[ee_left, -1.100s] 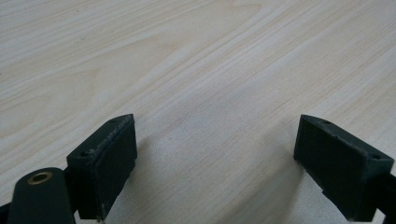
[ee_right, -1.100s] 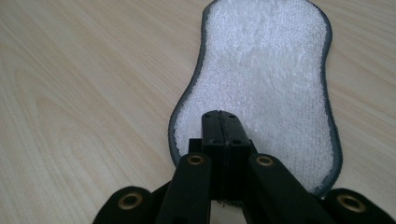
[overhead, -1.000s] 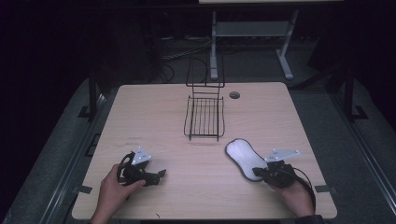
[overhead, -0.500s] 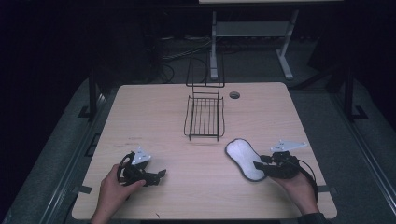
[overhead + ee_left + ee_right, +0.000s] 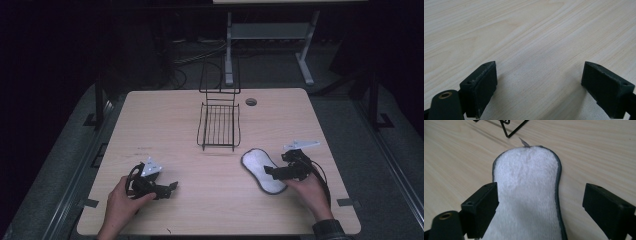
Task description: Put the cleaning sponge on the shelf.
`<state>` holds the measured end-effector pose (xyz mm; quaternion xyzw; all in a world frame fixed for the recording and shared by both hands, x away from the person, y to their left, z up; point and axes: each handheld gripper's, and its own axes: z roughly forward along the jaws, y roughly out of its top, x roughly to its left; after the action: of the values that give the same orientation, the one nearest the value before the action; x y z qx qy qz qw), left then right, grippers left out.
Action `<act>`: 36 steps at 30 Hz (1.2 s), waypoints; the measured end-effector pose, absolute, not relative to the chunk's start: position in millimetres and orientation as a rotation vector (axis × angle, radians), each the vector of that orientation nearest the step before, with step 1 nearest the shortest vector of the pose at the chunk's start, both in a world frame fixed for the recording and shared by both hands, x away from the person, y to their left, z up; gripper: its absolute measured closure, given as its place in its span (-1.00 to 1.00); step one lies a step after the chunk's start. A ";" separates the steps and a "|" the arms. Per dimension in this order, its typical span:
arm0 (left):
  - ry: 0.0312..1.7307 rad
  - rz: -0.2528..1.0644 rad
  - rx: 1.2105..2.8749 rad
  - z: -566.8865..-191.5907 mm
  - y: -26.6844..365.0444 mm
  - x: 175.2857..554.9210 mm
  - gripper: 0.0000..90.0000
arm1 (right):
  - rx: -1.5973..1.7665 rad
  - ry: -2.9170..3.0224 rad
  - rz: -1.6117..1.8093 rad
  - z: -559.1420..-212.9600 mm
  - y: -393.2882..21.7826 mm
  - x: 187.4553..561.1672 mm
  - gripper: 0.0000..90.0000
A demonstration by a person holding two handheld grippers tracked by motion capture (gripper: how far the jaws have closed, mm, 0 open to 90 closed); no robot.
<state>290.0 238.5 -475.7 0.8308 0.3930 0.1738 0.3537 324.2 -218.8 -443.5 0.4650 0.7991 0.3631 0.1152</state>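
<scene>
On the table's (image 5: 150,120) near right part: white pad (image 5: 262,170) lies flat, grey-edged, just in front of wire rack (image 5: 218,125) | right gripper (image 5: 272,171) over pad's near end, jaws just opening, spread wide, gripping nothing | left gripper (image 5: 170,188) near left, jaws wide apart over bare wood, empty

My white pad (image 5: 527,195) runs off the bottom edge of the right gripper view, its near end out of sight. In the high view my right hand (image 5: 309,192) covers part of the right gripper (image 5: 272,171), and both my forearms are cropped at the bottom.
</scene>
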 end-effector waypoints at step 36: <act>1.017 0.450 2.147 -475.8 238.3 290.0 -0.72 | 1.340 2.456 0.931 -467.7 -186.3 339.1 -0.78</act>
<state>290.0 238.3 -475.8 0.8304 0.3933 0.1740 0.3542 339.1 -186.3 -467.7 0.4522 0.8292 0.3142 0.0963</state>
